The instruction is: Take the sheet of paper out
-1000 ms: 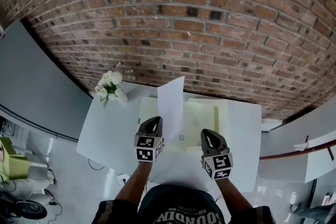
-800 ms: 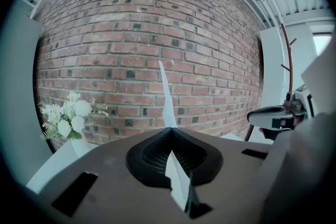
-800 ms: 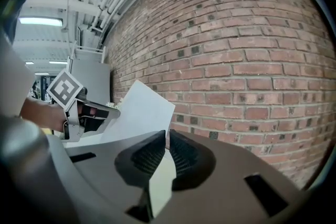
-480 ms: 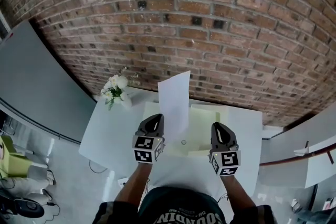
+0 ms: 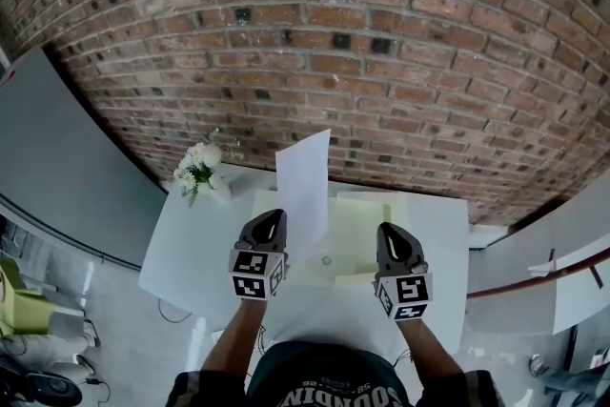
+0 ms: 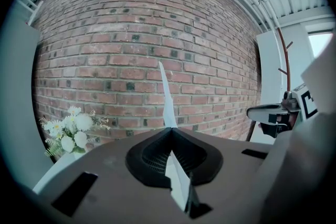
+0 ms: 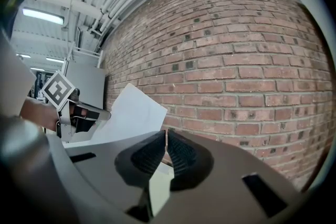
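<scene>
A white sheet of paper (image 5: 303, 181) stands upright above the table, with my left gripper (image 5: 274, 216) shut on its lower edge. In the left gripper view the paper (image 6: 167, 97) shows edge-on, rising from the shut jaws of the left gripper (image 6: 170, 129). A pale yellow folder (image 5: 367, 210) lies open on the white table (image 5: 195, 243). My right gripper (image 5: 389, 230) is at the folder's near right part. In the right gripper view the right gripper (image 7: 166, 134) has its jaws together on a thin pale yellow piece (image 7: 159, 186). The paper (image 7: 131, 113) shows to its left there.
A small bunch of white flowers (image 5: 198, 165) stands at the table's far left corner. A brick wall (image 5: 362, 62) rises right behind the table. A grey panel (image 5: 57, 157) stands to the left and white partitions (image 5: 534, 272) to the right.
Both grippers have risen a little, and the white paper has come up with the left one. The right gripper has shifted slightly to the right.
</scene>
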`<state>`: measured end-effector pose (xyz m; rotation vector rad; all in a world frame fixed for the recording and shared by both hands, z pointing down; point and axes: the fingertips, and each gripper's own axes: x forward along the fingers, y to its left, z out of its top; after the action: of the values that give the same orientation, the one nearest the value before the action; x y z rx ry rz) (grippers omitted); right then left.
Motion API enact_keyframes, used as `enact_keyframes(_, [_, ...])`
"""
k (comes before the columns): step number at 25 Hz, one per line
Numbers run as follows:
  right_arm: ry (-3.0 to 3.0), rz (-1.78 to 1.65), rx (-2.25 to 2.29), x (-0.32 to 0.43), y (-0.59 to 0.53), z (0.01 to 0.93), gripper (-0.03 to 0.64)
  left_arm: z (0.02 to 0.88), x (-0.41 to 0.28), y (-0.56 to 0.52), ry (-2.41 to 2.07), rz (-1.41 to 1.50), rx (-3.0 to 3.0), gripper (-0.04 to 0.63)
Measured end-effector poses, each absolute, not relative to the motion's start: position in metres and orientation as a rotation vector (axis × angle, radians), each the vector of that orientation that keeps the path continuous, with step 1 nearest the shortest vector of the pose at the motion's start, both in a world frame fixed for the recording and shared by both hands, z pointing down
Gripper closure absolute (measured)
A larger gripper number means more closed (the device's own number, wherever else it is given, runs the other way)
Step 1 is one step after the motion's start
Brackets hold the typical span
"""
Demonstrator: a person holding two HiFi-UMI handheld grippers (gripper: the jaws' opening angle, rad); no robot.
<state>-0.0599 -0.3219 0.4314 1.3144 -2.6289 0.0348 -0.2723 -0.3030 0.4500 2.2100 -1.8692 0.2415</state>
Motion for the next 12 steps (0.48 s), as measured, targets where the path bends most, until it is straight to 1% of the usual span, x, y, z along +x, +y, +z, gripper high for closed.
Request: enact_keyframes(12, [-2.622,0.039,1.295,-0.0613,-0.3159,0.4343,0.546,0.4527,-0.2651,-0.3038,-1.835,0.246,2.229,0.584])
